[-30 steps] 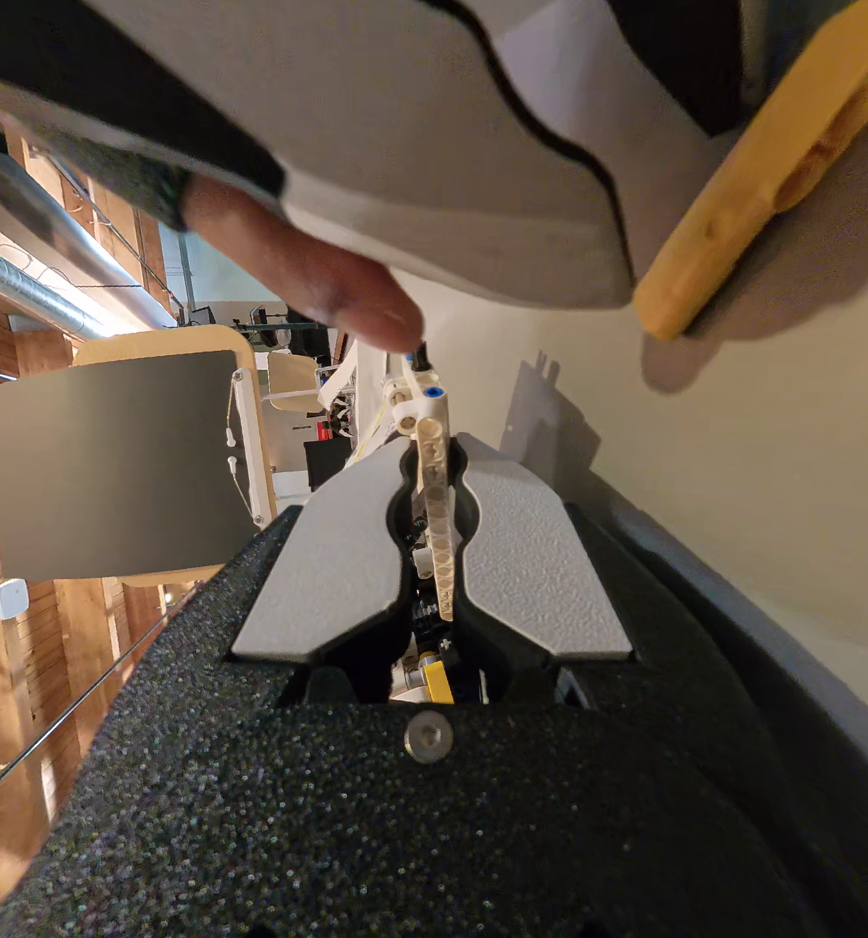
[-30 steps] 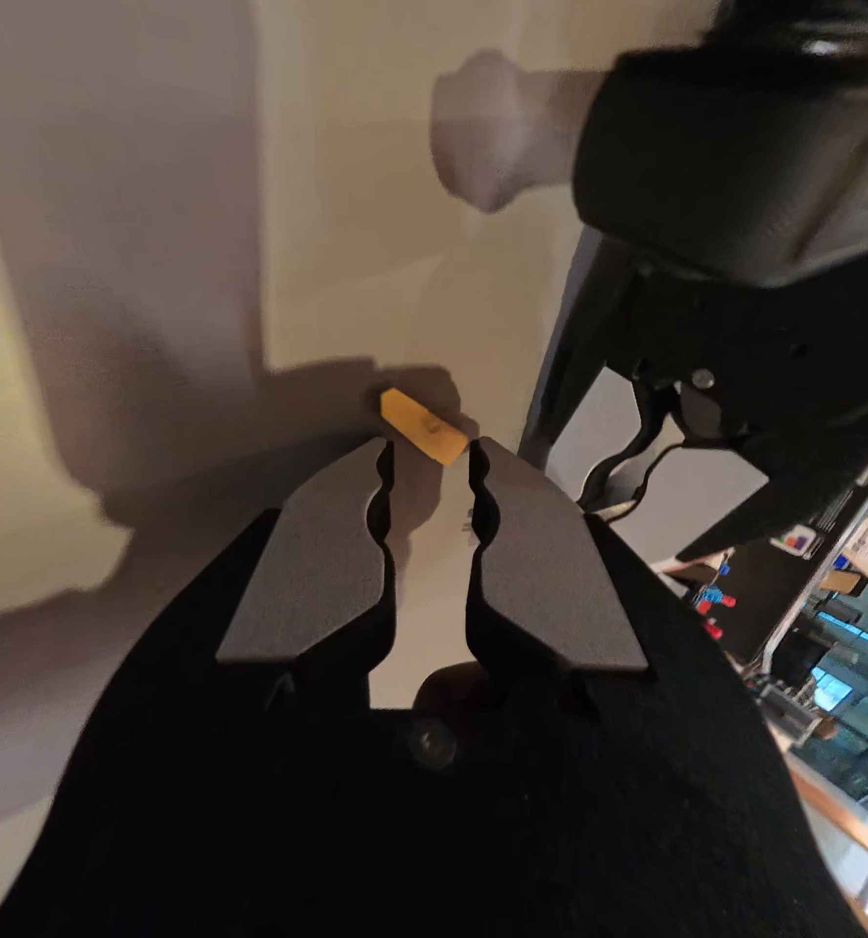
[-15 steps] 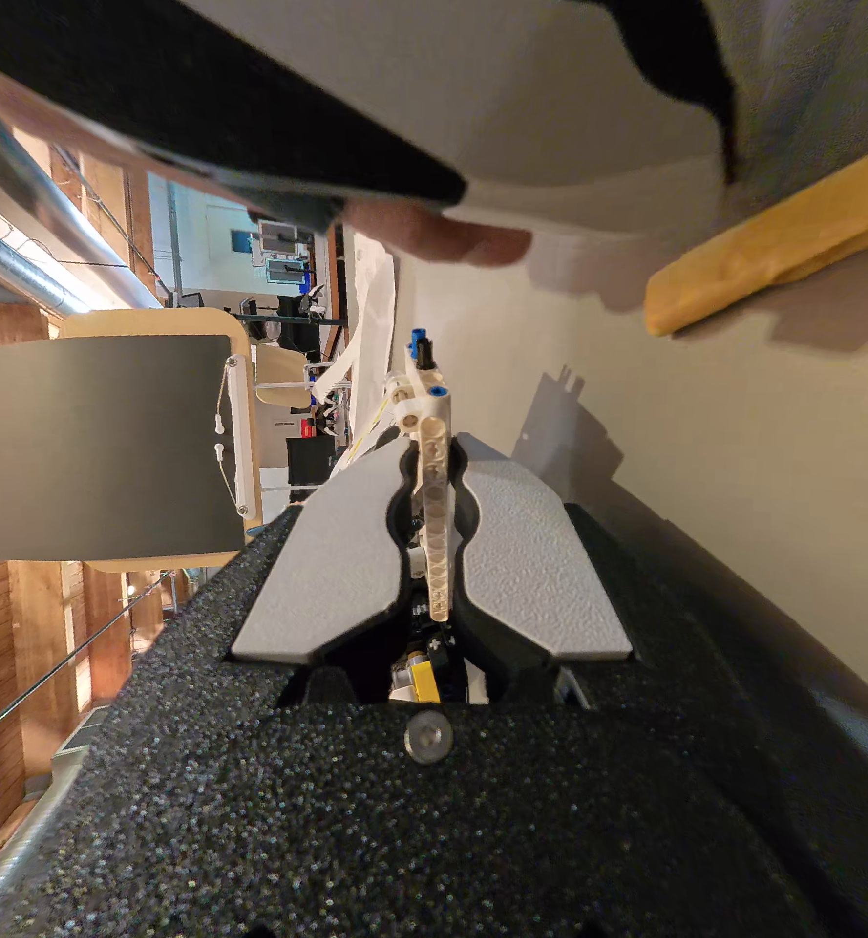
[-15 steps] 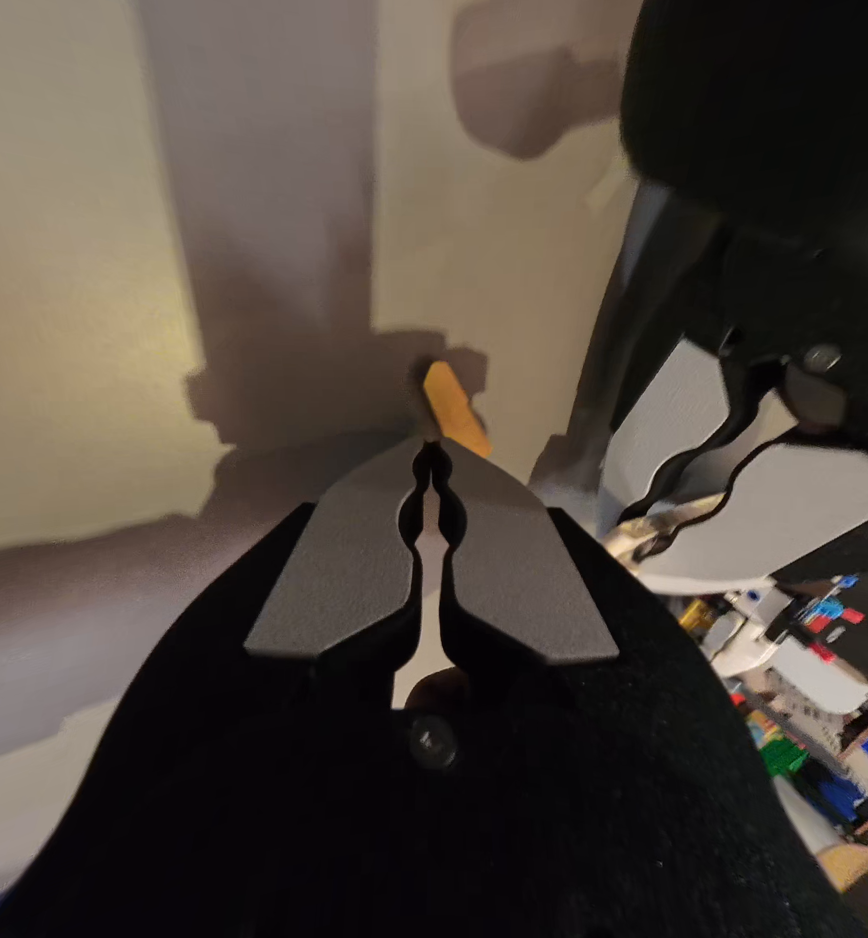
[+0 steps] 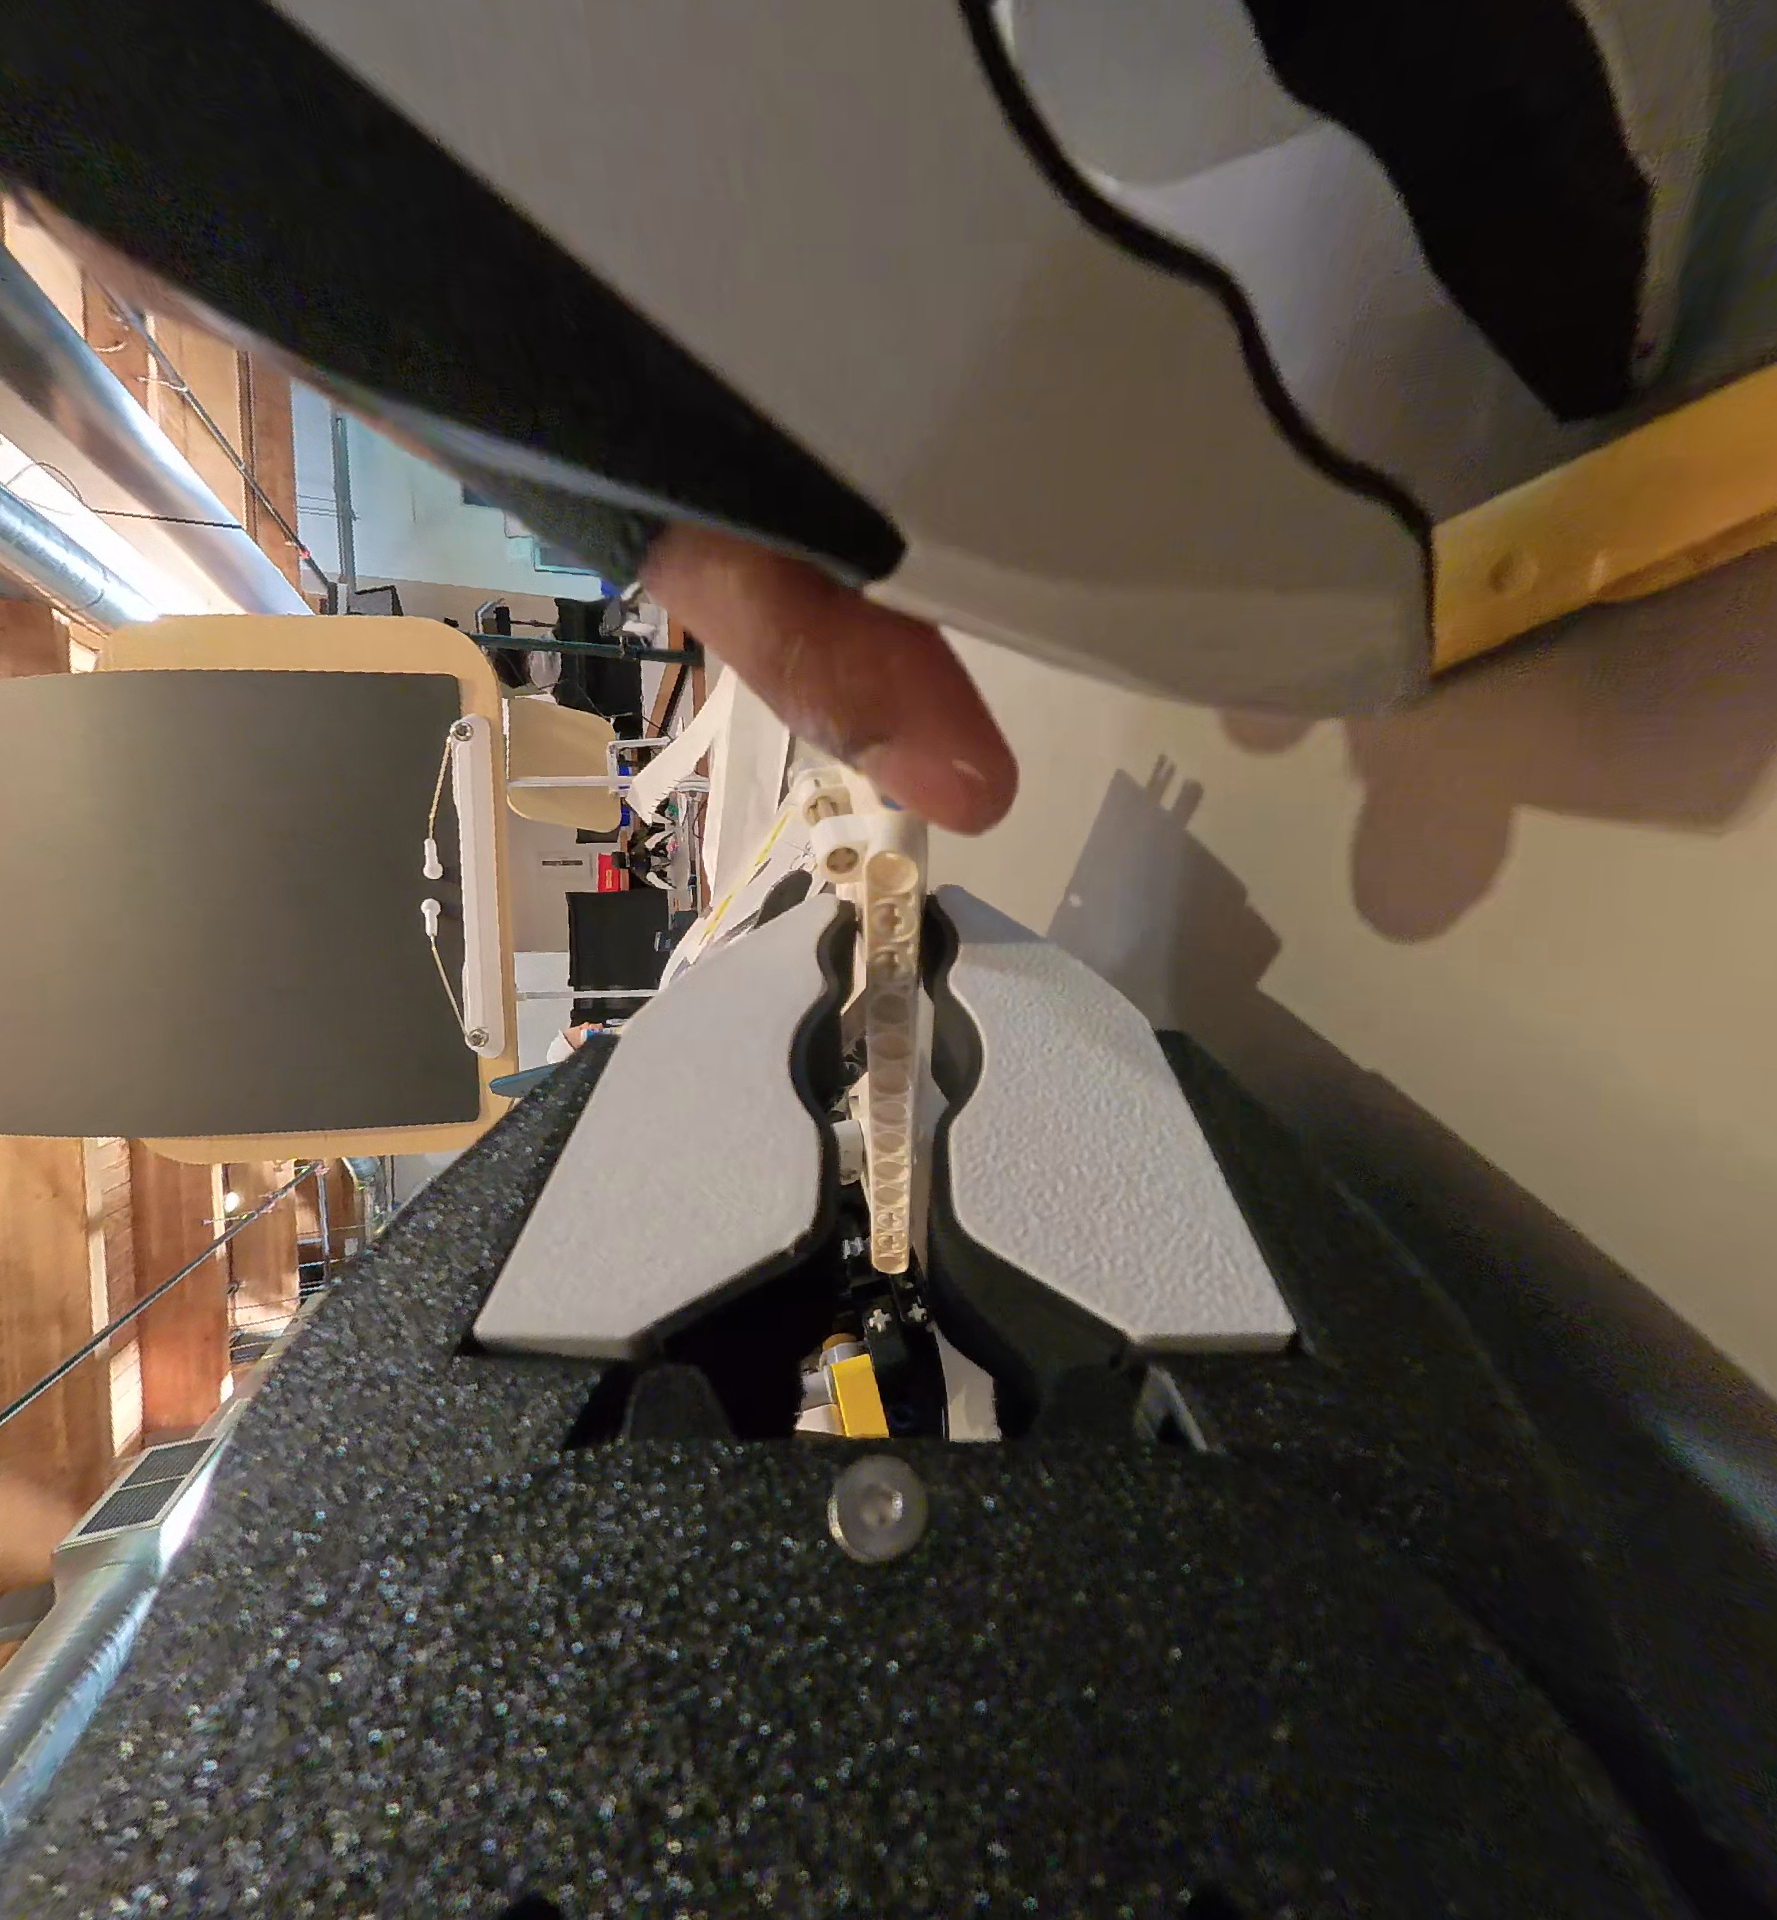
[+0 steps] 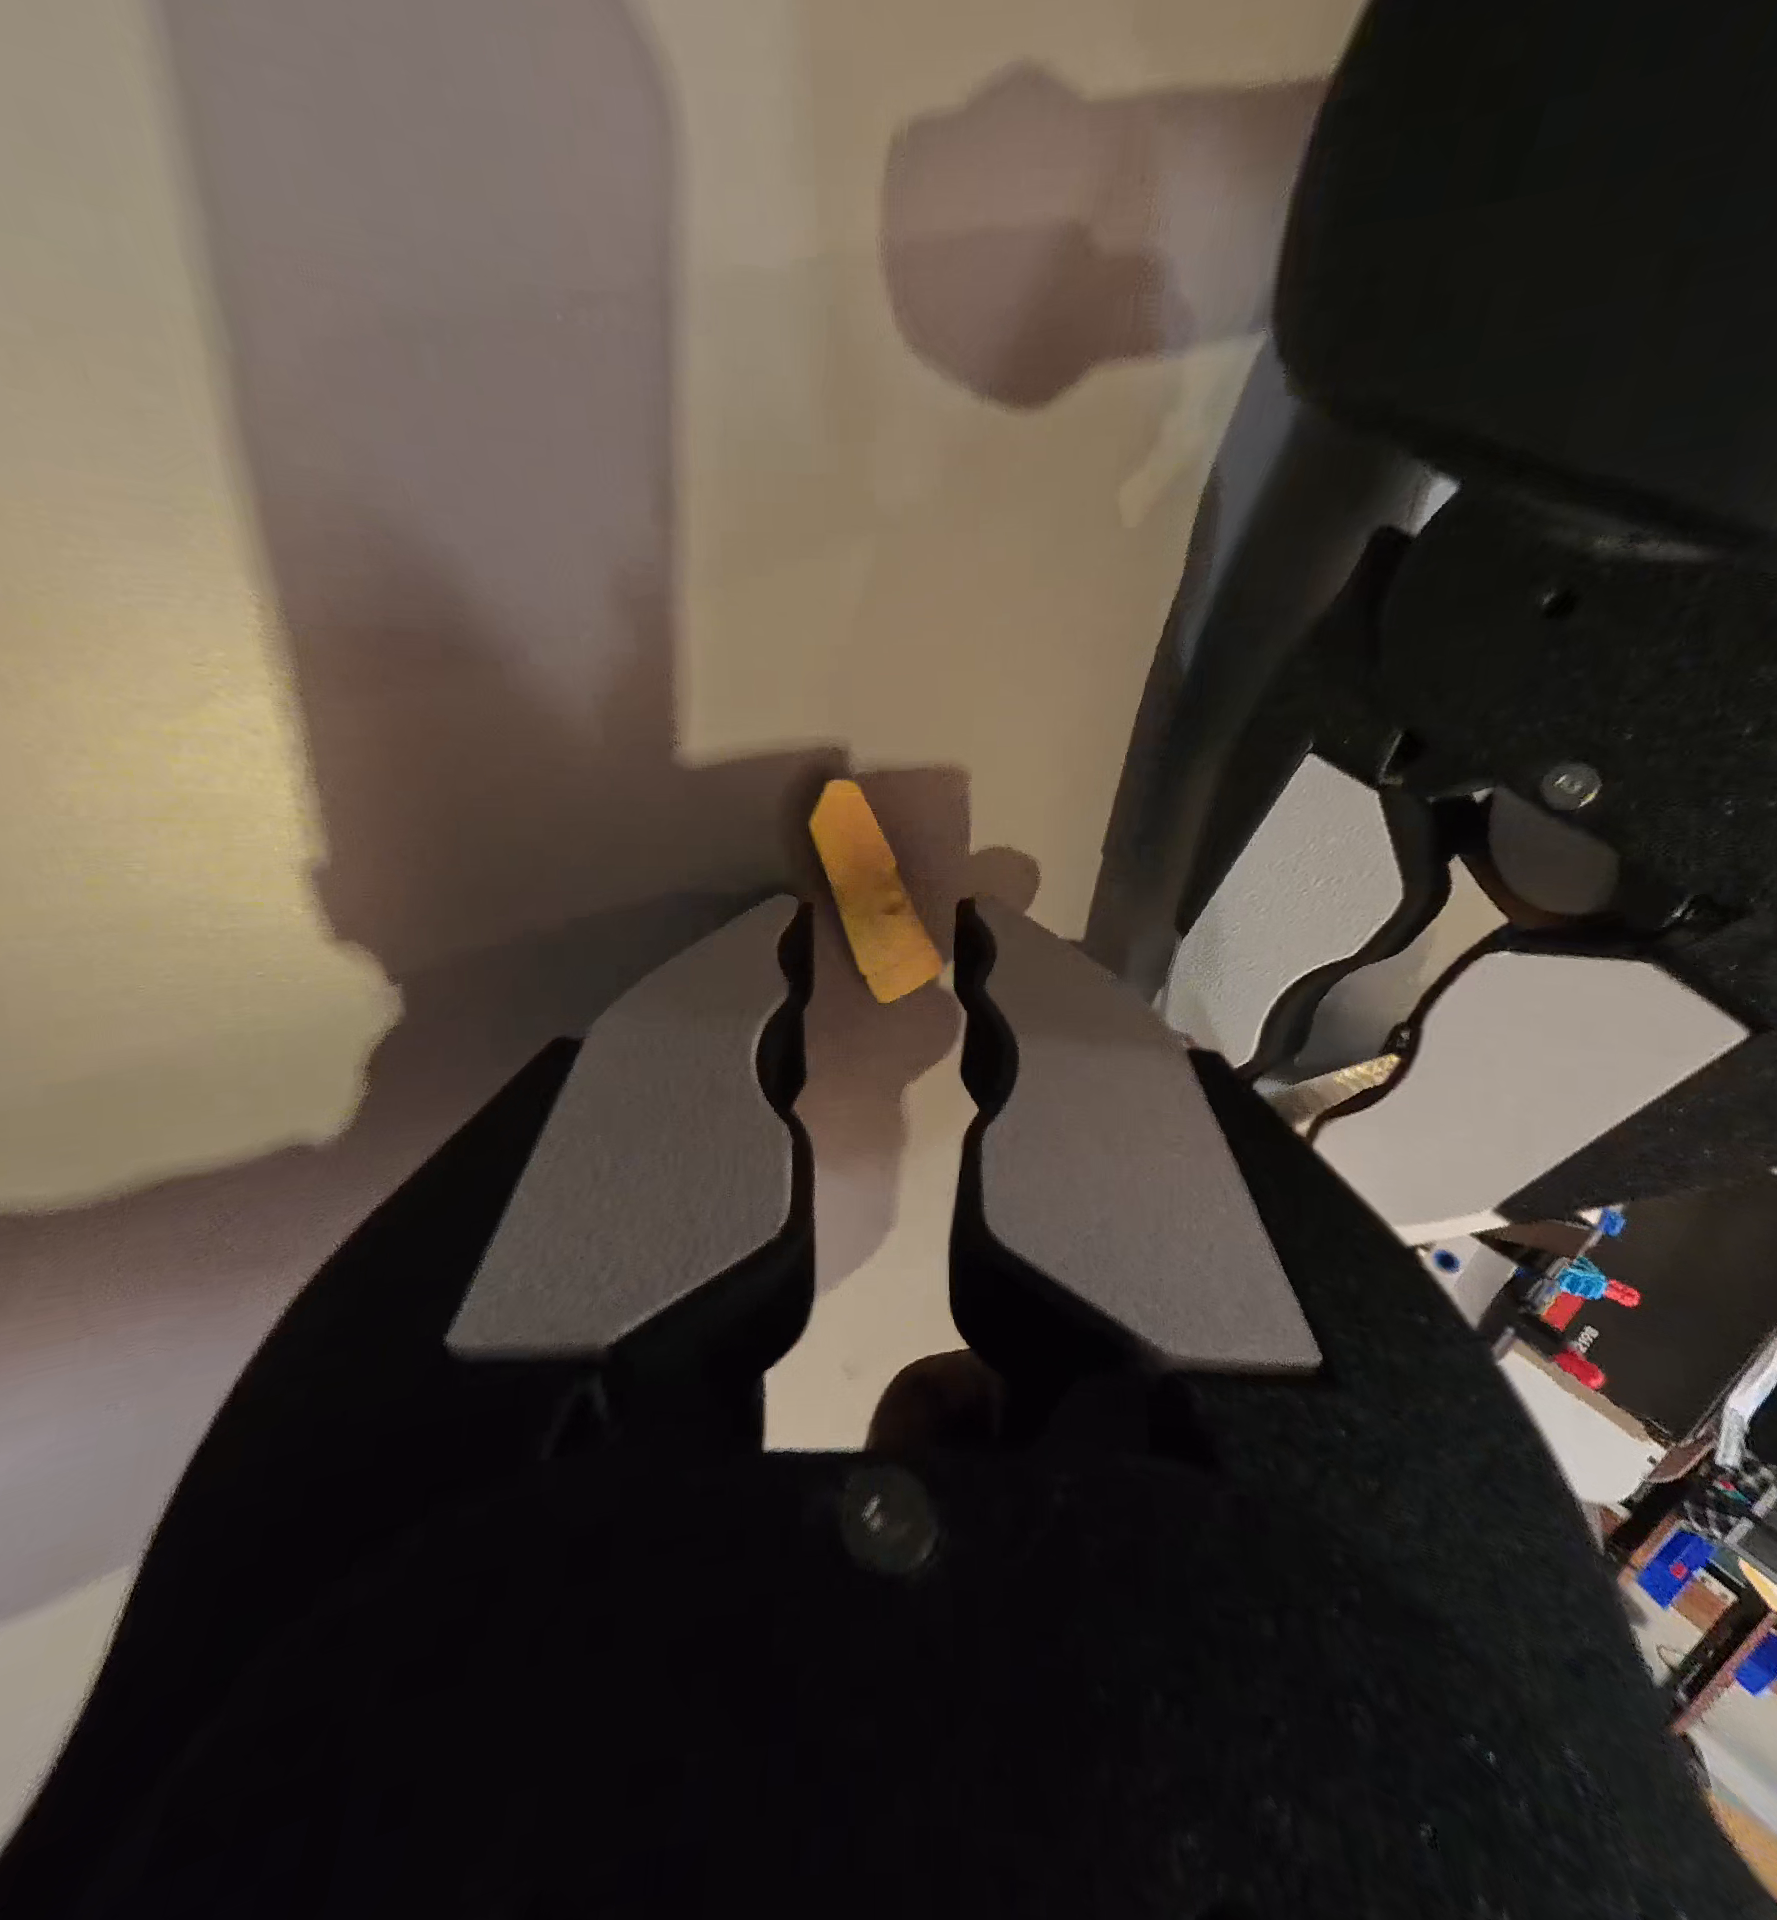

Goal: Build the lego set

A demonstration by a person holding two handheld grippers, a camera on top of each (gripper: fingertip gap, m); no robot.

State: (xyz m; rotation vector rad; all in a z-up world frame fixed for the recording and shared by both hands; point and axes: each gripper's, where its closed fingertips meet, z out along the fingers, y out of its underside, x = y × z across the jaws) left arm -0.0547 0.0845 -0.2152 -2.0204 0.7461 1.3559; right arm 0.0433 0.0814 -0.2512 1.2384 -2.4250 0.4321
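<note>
Left gripper (image 5: 889, 935): jaws clamped on a long cream perforated plastic beam (image 5: 894, 1091) of a white toy-brick assembly (image 5: 842, 831), both pads pressing its sides. A fingertip (image 5: 894, 727) sits just above the assembly's far end. Right gripper (image 6: 879, 914): jaws apart around a small flat yellow plastic piece (image 6: 873, 904) lying on the pale beige worktop (image 6: 448, 416), neither pad touching it. Left gripper's black body (image 6: 1590, 520) sits near on the right.

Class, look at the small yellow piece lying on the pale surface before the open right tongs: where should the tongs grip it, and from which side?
Grip the yellow piece across its narrow width, near mid-length, coming from above with the right tongs turned square to its slanted long axis; its flat long sides probably suit the pads.
</note>
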